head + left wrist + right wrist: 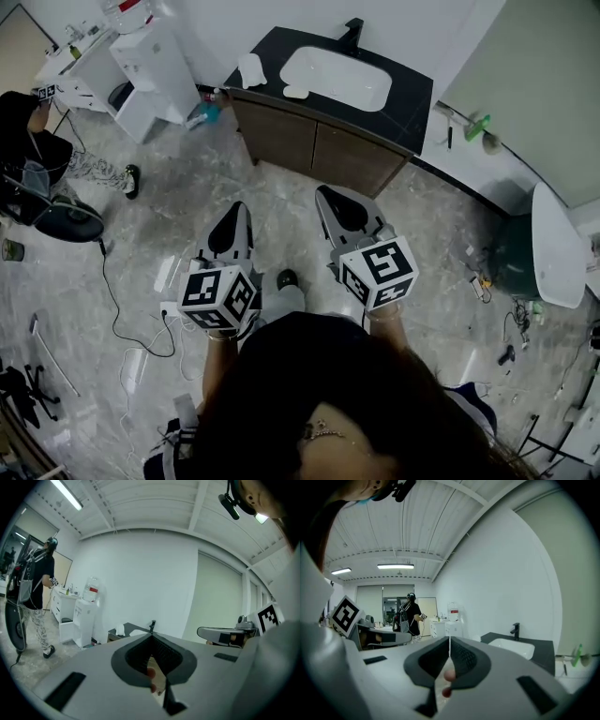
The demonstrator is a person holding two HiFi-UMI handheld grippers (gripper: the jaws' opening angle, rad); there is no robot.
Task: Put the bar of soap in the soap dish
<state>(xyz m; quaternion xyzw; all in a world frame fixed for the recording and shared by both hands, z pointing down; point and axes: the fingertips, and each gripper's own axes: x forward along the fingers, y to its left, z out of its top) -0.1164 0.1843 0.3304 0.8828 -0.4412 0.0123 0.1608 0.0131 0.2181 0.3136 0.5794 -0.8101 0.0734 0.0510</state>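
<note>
A dark vanity point(412, 89) with a white basin point(336, 77) and a black tap point(353, 30) stands against the far wall. On its left end lie a small flat white thing point(295, 91) and a taller white thing point(251, 69); I cannot tell which is the soap or the dish. Both grippers hover over the marble floor, short of the vanity. My left gripper point(240, 208) is shut and holds nothing, as the left gripper view point(151, 636) also shows. My right gripper point(323, 192) is likewise shut and empty point(449, 639), pointing roughly level toward the basin point(513, 646).
A white water dispenser point(155, 61) stands left of the vanity. Another person point(28, 131) and a black chair point(67, 220) are at the far left. Cables point(122, 314) trail over the floor. A white fixture point(558, 246) and small clutter sit at the right.
</note>
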